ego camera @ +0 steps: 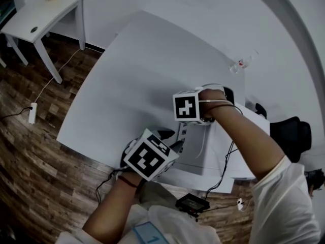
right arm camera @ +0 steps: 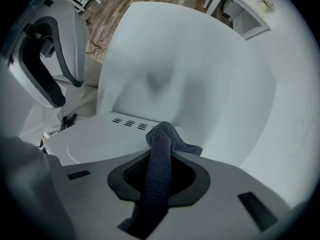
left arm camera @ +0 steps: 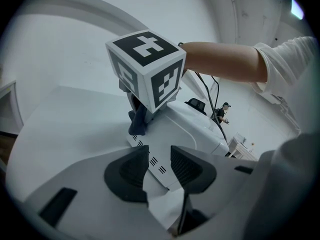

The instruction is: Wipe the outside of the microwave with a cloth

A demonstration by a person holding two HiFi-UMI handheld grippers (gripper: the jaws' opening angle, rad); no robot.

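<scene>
Dark cloth clamped in right gripper jaws, tip on microwave top just ahead; left gripper jaws apart, empty. Seemingly starting the wipe: next, sweep across with pressure.

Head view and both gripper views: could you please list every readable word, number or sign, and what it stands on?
No readable words, brands or numbers.
The cube on the left claw and the cube on the right claw: black-and-white square markers, no letters.
The microwave and cloth: no print visible.
A pale blue tag on the person's clothing: a badge, left unread.
</scene>
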